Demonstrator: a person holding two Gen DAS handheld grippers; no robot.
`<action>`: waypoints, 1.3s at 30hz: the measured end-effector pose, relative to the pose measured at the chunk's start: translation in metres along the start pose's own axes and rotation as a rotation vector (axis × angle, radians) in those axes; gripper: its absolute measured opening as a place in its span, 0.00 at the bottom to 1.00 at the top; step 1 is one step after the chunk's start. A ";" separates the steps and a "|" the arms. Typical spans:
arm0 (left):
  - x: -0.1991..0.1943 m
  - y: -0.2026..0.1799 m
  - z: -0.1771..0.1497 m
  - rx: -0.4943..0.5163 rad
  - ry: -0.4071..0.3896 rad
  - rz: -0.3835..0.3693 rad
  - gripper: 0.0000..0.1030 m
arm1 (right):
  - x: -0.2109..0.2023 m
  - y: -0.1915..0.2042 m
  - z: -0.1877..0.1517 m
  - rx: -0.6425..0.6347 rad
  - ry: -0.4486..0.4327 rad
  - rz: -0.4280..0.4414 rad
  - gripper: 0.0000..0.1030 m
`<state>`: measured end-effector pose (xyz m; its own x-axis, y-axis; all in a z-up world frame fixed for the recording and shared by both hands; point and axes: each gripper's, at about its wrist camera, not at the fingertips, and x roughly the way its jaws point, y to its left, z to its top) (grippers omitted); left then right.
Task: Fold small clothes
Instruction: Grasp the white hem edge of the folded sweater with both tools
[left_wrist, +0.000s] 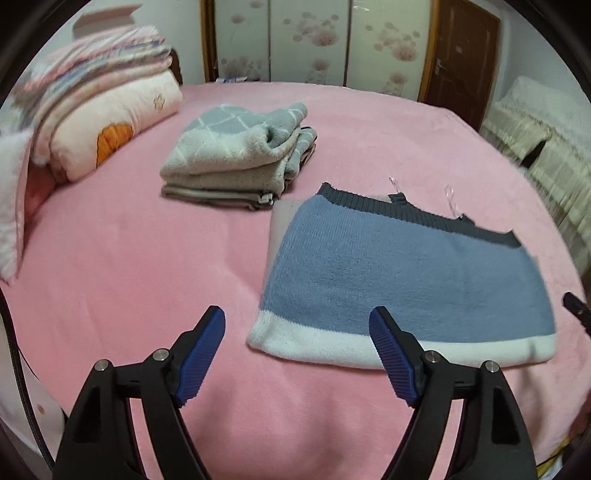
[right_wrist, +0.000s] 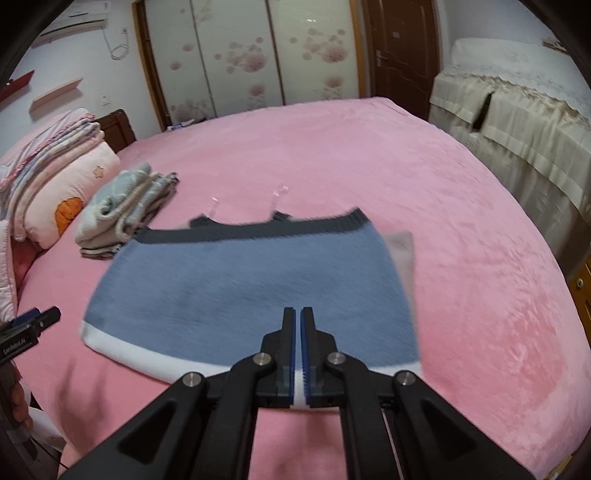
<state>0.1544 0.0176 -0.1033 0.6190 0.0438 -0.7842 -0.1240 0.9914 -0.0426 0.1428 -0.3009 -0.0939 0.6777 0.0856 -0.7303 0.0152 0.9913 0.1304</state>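
Observation:
A small blue knit garment (left_wrist: 402, 273) with a white hem and dark grey top band lies flat on the pink bed (left_wrist: 129, 266); it also shows in the right wrist view (right_wrist: 240, 288). My left gripper (left_wrist: 297, 325) is open, just above the bed, with the garment's near left corner between its fingers. My right gripper (right_wrist: 298, 314) is shut on the garment's white hem at its near right part. A grey board edge (right_wrist: 400, 251) sticks out under the garment.
A stack of folded grey and white clothes (left_wrist: 240, 155) lies beyond the garment. Folded quilts and a pillow (left_wrist: 103, 107) sit at the far left. A cloth-covered cabinet (right_wrist: 517, 122) stands right of the bed. Wardrobe doors (right_wrist: 240, 55) are behind.

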 end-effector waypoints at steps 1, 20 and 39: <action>0.000 0.003 -0.001 -0.021 0.010 -0.012 0.77 | -0.001 0.005 0.002 -0.007 -0.010 0.003 0.02; 0.102 0.058 -0.063 -0.437 0.144 -0.382 0.76 | 0.053 0.074 0.009 -0.050 -0.018 0.062 0.02; 0.158 0.037 -0.014 -0.512 0.075 -0.391 0.33 | 0.100 0.084 0.004 -0.078 0.012 0.062 0.02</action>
<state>0.2367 0.0592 -0.2378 0.6402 -0.3357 -0.6910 -0.2657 0.7472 -0.6092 0.2153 -0.2093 -0.1534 0.6668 0.1481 -0.7303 -0.0844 0.9888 0.1234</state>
